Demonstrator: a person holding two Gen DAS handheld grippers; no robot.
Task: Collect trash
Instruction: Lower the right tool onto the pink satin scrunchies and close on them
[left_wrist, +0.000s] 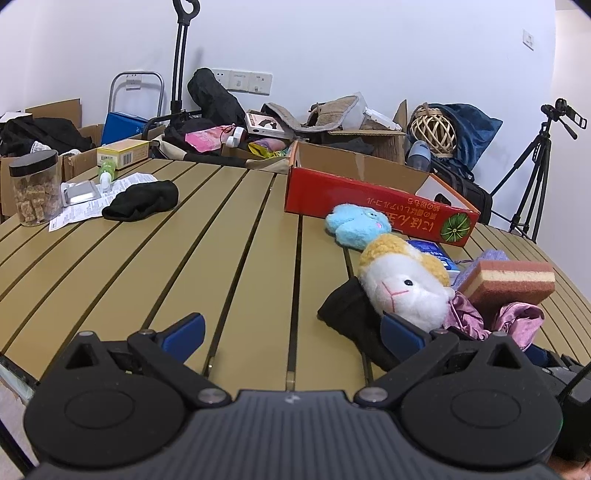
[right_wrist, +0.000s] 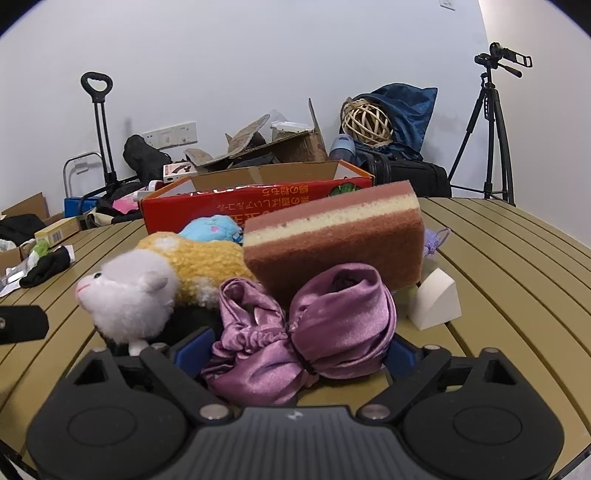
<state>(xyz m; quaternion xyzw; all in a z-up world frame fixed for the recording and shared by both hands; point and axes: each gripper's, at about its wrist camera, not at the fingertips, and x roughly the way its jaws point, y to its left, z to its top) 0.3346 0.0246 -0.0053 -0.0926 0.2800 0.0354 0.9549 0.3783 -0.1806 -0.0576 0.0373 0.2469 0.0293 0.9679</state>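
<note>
Barely begun: red box (right_wrist: 258, 199) at the far side looks empty, clutter across the counter (left_wrist: 221, 236). Left gripper (left_wrist: 291, 332) wide open, holding nothing; right gripper (right_wrist: 291, 350) jaws wide around purple satin cloth (right_wrist: 306, 332), grip unclear.

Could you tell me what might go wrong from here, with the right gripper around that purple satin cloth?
The purple satin cloth lies bunched between the open right gripper and against the sponge; closing may catch only a slippery fold, or drag the sponge along. The plush sheep sits close beside the left-hand finger, so it could be nudged or pinched too.
</note>
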